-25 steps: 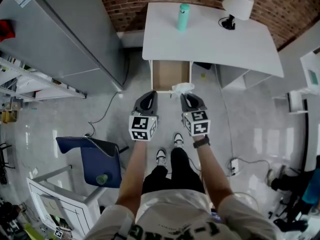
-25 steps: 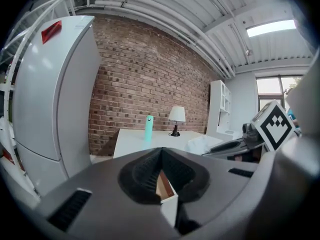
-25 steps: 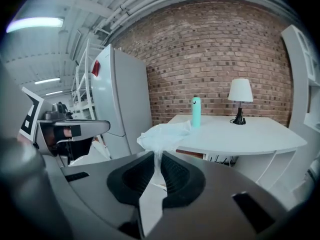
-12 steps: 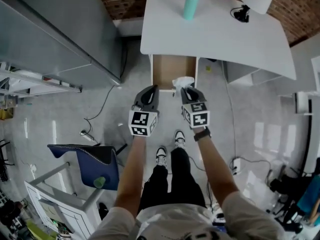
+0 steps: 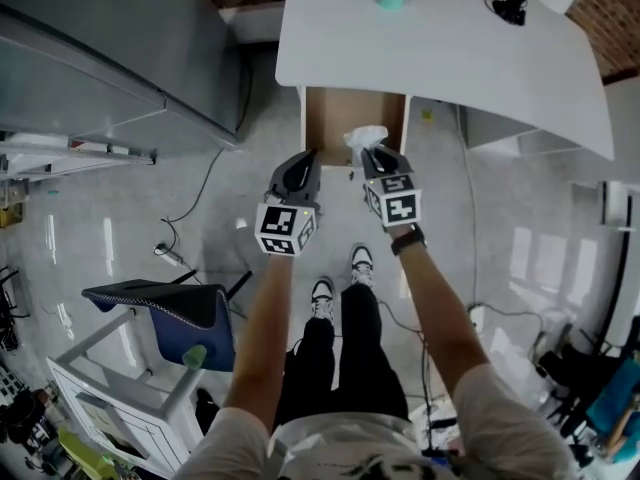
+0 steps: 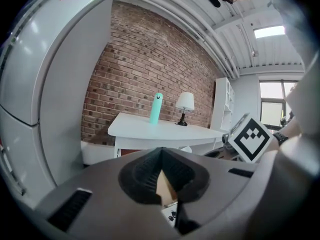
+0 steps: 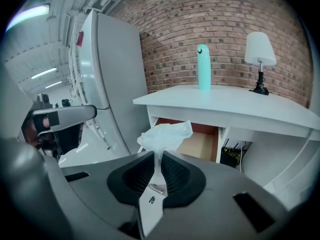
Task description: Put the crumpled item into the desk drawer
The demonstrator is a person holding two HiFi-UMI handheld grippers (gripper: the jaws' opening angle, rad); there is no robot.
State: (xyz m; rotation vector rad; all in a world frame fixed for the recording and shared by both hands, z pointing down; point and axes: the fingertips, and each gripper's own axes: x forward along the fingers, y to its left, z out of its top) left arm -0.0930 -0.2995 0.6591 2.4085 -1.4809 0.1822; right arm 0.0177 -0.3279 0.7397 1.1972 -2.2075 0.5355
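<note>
right gripper clamped on crumpled wrap, over drawer at its 5 o'clock corner | left gripper closed, empty | crumpled wrap likely light, soft, slippery; pinch at bunched neck looks best

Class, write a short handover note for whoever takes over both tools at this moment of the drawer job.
Left tool: shut, empty, beside the right one.
Right tool: shut on the crumpled white plastic wrap, which is near the front edge of the open wooden drawer under the white desk.
Done: drawer open, wrap picked up.
Left: bring the wrap over the drawer and release it inside.
</note>
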